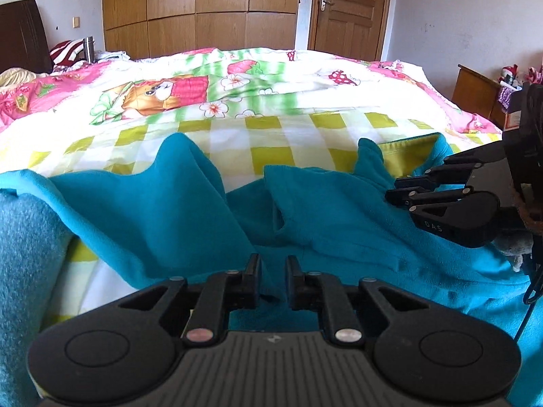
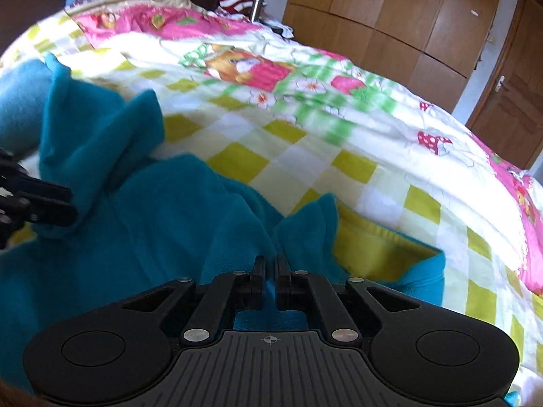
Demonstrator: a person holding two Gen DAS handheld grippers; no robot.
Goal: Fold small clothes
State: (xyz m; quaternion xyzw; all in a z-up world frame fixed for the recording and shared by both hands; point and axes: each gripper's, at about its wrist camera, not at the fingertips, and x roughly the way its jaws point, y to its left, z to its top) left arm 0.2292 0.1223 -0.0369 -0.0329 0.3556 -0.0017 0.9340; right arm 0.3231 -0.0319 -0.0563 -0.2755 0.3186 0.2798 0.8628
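A teal fleece garment (image 1: 339,210) (image 2: 163,213) lies crumpled on the near part of the bed, with its yellow-green lining (image 2: 373,247) showing at the right. My left gripper (image 1: 273,273) is shut on a fold of this fleece, which rises in a peak just ahead of the fingers. My right gripper (image 2: 270,266) pinches another fold with its jaws nearly together, teal cloth showing in the slit. Each gripper shows in the other's view: the right gripper (image 1: 393,191) at the right edge, the left gripper (image 2: 66,203) at the left edge, both against the fleece.
The bed is covered by a quilt (image 1: 271,108) (image 2: 305,142) with yellow checks, pink borders and cartoon prints. A brown wardrobe (image 1: 203,6) and a door (image 1: 349,6) stand beyond it. A dark headboard (image 1: 20,40) is far left, a wooden nightstand (image 1: 475,91) right.
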